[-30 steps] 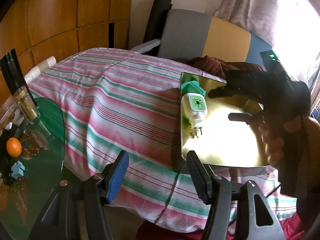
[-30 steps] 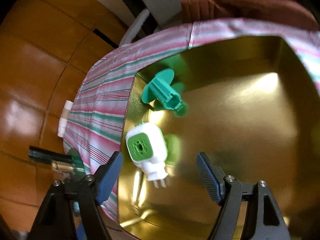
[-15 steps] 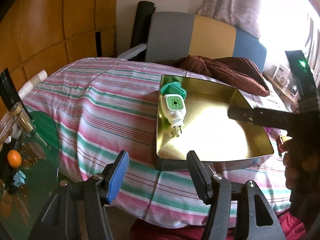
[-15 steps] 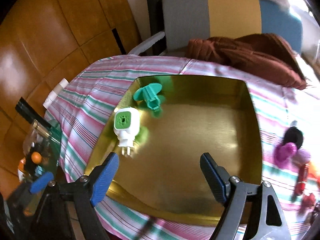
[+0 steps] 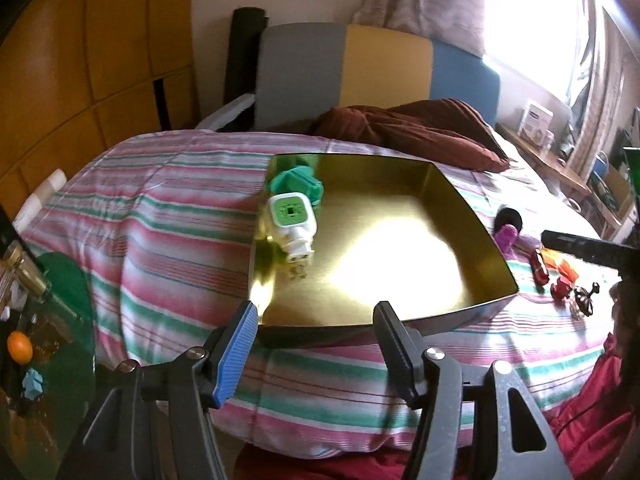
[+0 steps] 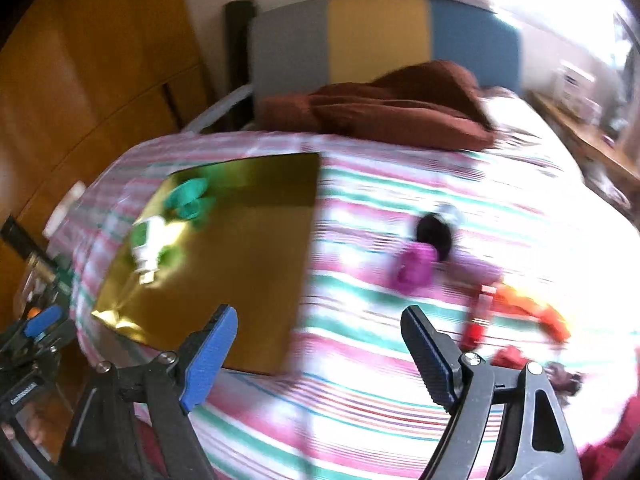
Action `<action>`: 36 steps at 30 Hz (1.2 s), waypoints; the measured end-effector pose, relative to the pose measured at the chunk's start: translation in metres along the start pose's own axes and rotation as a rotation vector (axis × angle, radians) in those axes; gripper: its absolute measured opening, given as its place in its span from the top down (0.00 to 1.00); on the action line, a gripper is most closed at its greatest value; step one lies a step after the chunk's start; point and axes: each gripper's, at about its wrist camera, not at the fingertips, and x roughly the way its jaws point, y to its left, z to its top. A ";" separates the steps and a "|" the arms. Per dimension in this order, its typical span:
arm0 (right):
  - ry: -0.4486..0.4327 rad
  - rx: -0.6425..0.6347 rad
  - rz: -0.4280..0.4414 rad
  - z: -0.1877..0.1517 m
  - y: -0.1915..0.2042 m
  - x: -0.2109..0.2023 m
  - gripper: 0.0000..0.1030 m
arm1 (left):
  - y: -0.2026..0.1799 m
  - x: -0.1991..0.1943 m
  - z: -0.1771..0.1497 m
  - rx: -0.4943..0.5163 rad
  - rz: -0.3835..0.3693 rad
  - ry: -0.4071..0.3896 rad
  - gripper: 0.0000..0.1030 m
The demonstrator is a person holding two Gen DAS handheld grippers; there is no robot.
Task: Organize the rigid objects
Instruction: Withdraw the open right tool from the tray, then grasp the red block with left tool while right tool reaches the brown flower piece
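A gold tray [image 5: 460, 208] lies on the striped bed and also shows in the right wrist view [image 6: 240, 312]. In it lie a white and green plug-in device [image 5: 290, 222] and a teal plastic piece [image 5: 298, 184]. To the tray's right on the bedspread lie a purple and black object [image 6: 418, 266], a red item [image 6: 478, 318] and an orange item [image 6: 536, 312]. My left gripper [image 5: 316, 352] is open and empty at the tray's near edge. My right gripper [image 6: 320, 356] is open and empty over the bedspread, between the tray and the small objects.
A brown pillow [image 5: 408, 130] lies behind the tray, before a grey, yellow and blue headboard [image 5: 380, 68]. A glass side table [image 5: 44, 340] at the left holds an orange ball [image 5: 19, 347] and a bottle. A wooden shelf [image 5: 560, 160] stands at the right.
My right gripper has pulled back out of the tray and swung right over the bedspread; its view is blurred. The left view has turned right, so the small objects come into sight.
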 end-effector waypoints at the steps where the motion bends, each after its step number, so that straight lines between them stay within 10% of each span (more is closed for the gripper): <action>1: -0.007 0.025 -0.026 0.000 -0.016 -0.005 0.18 | -0.005 0.000 0.001 0.013 -0.007 -0.003 0.41; 17: -0.127 0.747 -0.251 -0.070 -0.247 -0.044 0.16 | -0.123 0.003 0.021 0.273 -0.220 -0.003 0.41; 36: -0.174 0.806 -0.134 -0.075 -0.253 -0.045 0.12 | -0.312 0.067 0.012 0.562 -0.509 0.179 0.47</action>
